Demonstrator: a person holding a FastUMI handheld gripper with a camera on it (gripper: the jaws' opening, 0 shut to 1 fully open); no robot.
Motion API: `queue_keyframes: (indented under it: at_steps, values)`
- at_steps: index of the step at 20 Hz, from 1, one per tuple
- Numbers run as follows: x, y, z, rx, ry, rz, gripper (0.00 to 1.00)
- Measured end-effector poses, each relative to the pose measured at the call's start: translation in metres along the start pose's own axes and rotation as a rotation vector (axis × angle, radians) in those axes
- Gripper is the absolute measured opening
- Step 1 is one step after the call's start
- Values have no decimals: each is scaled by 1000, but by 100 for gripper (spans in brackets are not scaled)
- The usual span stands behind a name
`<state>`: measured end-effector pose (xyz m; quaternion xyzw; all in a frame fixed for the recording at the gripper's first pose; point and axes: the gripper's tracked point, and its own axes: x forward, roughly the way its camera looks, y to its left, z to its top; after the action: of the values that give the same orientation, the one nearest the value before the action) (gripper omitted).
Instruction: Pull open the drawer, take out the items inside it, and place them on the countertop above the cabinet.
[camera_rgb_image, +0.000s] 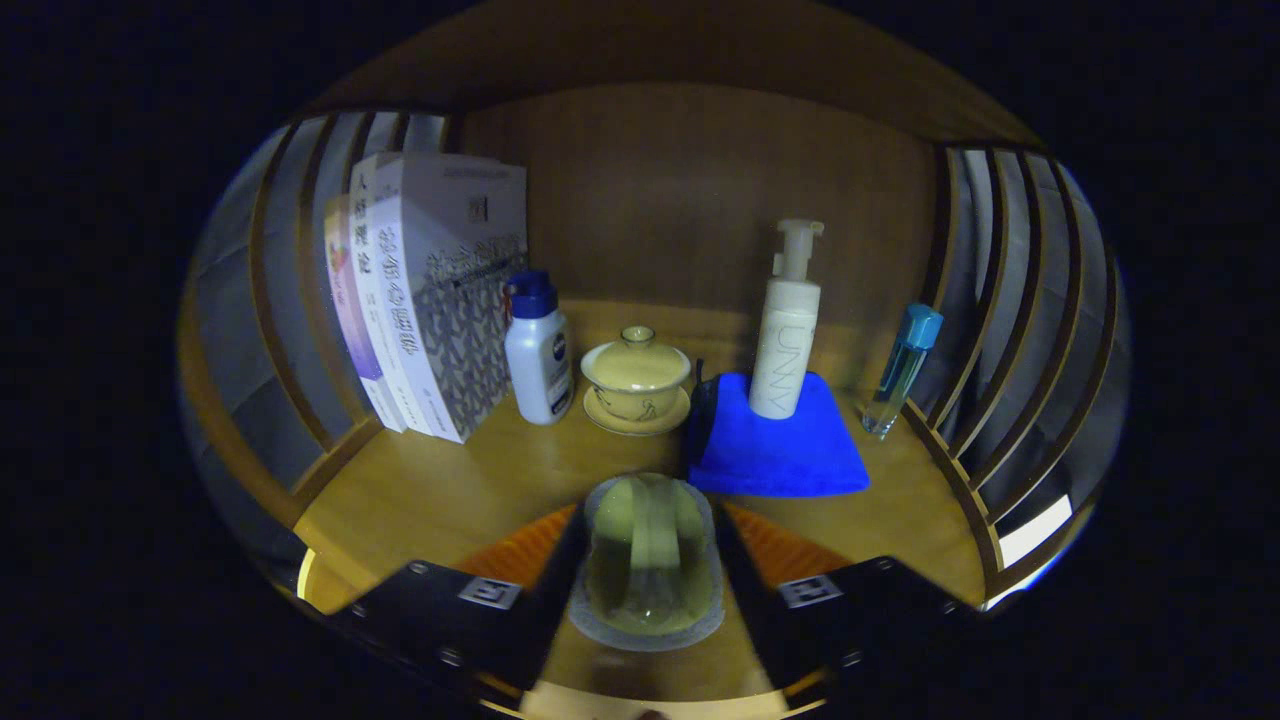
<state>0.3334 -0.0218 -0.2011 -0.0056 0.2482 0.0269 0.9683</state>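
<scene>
Gripper (648, 560) closed on a clear glass cup (650, 565) with a handle, one finger pressed to each side wall, cup seen from above with greenish interior. Cup sat squarely between the fingers, at the centre of their gap, above the wooden countertop (470, 490).

Beyond the fingertips, at 12 o'clock from the cup, stood a lidded tea bowl on a saucer (637, 380). At 1 o'clock lay a folded blue cloth (775, 450), just ahead of the right finger, with a white pump bottle (786, 340) upright on its far part. Farther out at 2 o'clock, a slim clear bottle with a blue cap (900, 370), leaning near the slatted side wall (1010, 330). At 11 o'clock, a white bottle with a dark blue cap (537, 350), just beside the tea bowl, and next to it at 10 o'clock a row of upright books (430, 290) against the left slats. Wooden back panel (690, 190) behind everything.
</scene>
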Motion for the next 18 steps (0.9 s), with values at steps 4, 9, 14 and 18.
queue_keyframes:
  at_steps: [4,9,14,18]
  values:
    - [-54,11,21,56,-151,24,97]
    - [-157,35,45,-19,-384,-19,97]
    - [-254,73,25,-78,-509,-32,97]
    - [-304,108,-45,-69,-504,27,96]
